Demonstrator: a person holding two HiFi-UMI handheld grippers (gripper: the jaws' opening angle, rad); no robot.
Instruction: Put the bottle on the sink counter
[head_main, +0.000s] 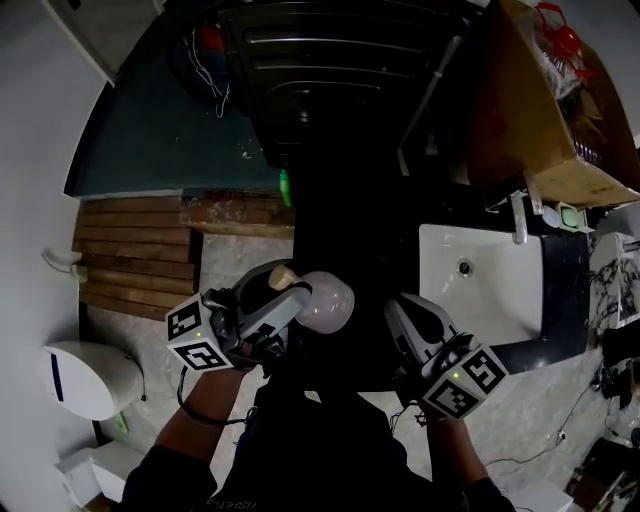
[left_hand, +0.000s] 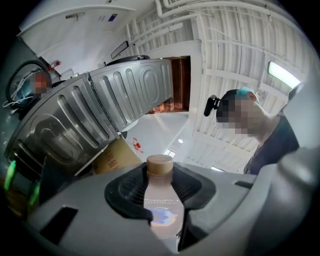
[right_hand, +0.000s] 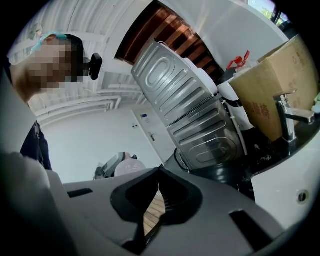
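Left gripper (left_hand: 160, 186) clamping bottle (left_hand: 161, 202) of pale pinkish liquid, right gripper (right_hand: 159, 176) closed, white sink (head_main: 480, 295) nearby

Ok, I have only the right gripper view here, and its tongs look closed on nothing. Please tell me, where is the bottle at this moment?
Observer: In the left gripper. Its own view shows the tongs pressing the bottle from both sides.
Operator: Is the bottle closed?
Observer: Yes, a tan cap sits on its neck, poking out past the tips of the tongs.
Operator: And on which side of it is the sink?
Observer: In the head view the white sink lies to the person's right of the bottle, and the right gripper is between them.
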